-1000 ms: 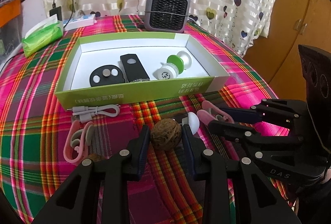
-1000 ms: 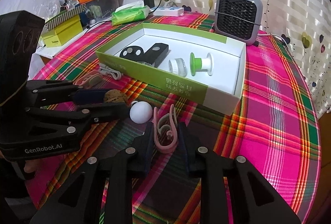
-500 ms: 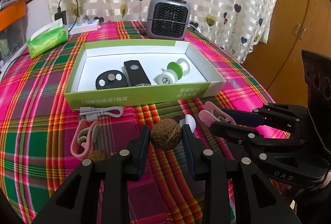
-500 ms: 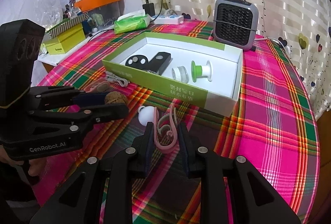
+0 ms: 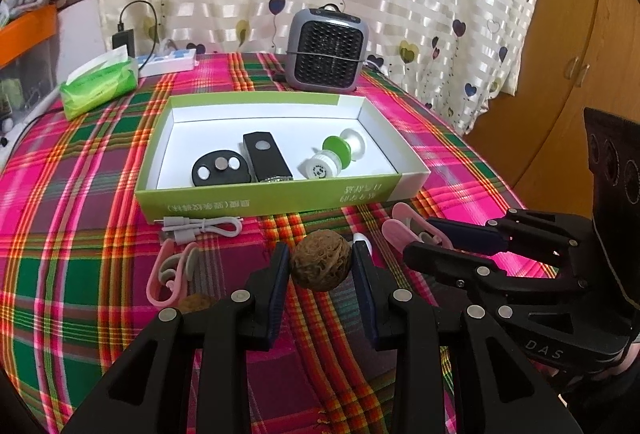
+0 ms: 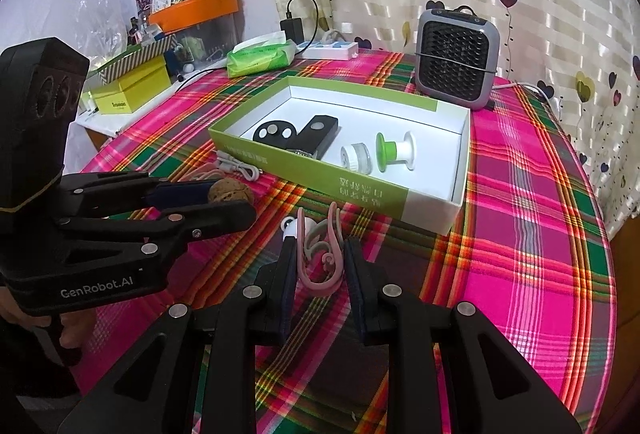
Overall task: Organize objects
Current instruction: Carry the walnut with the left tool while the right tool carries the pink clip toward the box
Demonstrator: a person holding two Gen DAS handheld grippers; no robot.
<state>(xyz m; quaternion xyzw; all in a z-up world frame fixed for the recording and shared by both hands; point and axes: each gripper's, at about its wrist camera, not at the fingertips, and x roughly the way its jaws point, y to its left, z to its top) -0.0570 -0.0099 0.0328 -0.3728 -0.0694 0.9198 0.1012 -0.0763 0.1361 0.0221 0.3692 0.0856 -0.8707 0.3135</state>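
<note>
A brown walnut [image 5: 321,266] is clamped between the pads of my left gripper [image 5: 321,253], just above the plaid cloth. My right gripper [image 6: 320,248] is shut on a pink ear-hook clip [image 6: 320,262]. Each view shows the other gripper too: the right gripper [image 5: 416,240] with the pink clip [image 5: 396,230], and the left gripper [image 6: 242,202] with the walnut [image 6: 230,191]. Ahead lies the open green box [image 5: 272,195] holding a round black remote [image 5: 218,169], a black bar [image 5: 266,157], a white cap [image 5: 320,167] and a green spool [image 5: 340,145].
On the cloth lie a white cable [image 5: 200,226], a second pink clip [image 5: 172,270], another walnut [image 5: 196,302] half hidden by my finger, and a white ball [image 6: 290,226]. A grey heater [image 5: 328,53] and a green tissue pack [image 5: 98,85] stand behind the box.
The box and heater now sit lower and smaller in both views, as both cameras tipped up and drew back slightly. Both grips look the same; the white ball is now partly behind the right finger.
</note>
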